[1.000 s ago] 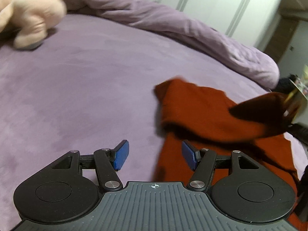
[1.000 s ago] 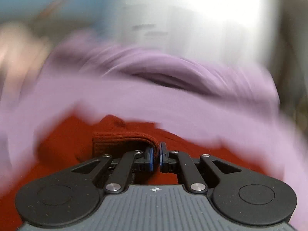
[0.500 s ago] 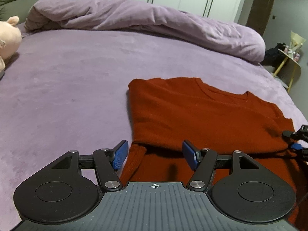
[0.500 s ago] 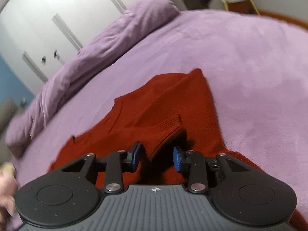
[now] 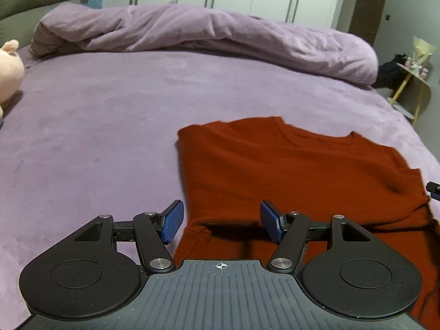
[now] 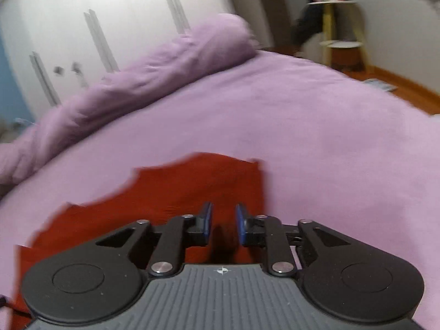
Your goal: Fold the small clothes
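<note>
Sleeve released and folded across the red sweater (image 5: 297, 170) at lower centre, my right gripper (image 6: 223, 224) narrows empty while my left gripper (image 5: 220, 220) gapes wide, ready for the next fold.

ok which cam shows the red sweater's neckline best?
Left wrist: the red sweater lies sharp, neckline fully in frame. Right wrist shows the sweater motion-blurred, partly hidden behind the right tool.

A wide stretch of bare purple bed (image 5: 104, 126) lies open to the left of and beyond the red sweater (image 5: 288, 170). A rolled purple blanket (image 5: 209, 33) walls off the far edge. A pink plush toy (image 5: 8, 71) sits at the far left, well apart from the sweater.
</note>
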Available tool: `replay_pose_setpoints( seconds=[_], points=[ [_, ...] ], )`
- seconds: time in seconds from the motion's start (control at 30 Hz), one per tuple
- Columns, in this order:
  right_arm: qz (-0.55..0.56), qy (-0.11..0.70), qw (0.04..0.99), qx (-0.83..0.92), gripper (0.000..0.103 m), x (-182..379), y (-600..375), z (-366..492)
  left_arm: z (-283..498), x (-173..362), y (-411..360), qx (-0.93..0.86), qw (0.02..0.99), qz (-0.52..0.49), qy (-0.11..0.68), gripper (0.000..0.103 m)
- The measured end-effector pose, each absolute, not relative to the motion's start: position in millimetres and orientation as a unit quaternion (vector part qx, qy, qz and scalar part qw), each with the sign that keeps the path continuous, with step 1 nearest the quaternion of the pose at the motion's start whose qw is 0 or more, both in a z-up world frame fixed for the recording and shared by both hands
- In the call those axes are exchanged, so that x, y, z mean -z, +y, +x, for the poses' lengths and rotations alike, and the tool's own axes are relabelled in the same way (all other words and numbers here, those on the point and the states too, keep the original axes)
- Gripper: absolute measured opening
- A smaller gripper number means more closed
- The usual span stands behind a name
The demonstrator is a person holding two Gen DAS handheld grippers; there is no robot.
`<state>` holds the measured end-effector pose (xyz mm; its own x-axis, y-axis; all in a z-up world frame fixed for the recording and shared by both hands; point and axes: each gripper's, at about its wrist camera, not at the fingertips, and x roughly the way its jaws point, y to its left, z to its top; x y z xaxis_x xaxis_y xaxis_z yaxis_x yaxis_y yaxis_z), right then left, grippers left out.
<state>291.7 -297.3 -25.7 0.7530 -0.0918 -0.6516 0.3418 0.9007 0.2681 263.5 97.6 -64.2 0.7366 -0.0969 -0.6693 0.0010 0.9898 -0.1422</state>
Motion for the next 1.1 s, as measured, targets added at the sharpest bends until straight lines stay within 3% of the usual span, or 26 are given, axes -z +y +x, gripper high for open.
replay_pose_setpoints(
  seconds=[0.07,0.23,0.4,0.57,0.8,0.87,1.0,1.1],
  points=[
    [0.185,0.306,0.926,0.123,0.028,20,-300,274,264,60,93,0.042,0.931,-0.068,0.356,0.067],
    [0.142,0.31,0.939,0.035,0.029,8,-264,278,279,64,60,0.087,0.927,-0.044,0.362,0.067],
    [0.079,0.397,0.914,0.003,0.023,37,-235,314,299,91,38,0.098,0.907,-0.026,0.408,0.065],
    [-0.031,0.373,0.927,0.01,0.021,60,-225,316,318,100,31,0.079,0.916,0.006,0.393,0.079],
    [-0.028,0.362,0.931,0.018,0.022,60,-230,345,337,103,27,0.049,0.92,0.043,0.386,0.083],
    [-0.011,0.361,0.933,0.011,0.022,58,-233,340,326,94,31,0.058,0.919,0.031,0.388,0.078],
    [0.03,0.353,0.935,-0.016,0.023,39,-240,293,304,91,44,0.079,0.916,-0.023,0.393,0.079],
    [-0.01,0.365,0.931,-0.016,0.024,52,-234,273,304,102,39,0.074,0.914,-0.007,0.398,0.081]
  ],
)
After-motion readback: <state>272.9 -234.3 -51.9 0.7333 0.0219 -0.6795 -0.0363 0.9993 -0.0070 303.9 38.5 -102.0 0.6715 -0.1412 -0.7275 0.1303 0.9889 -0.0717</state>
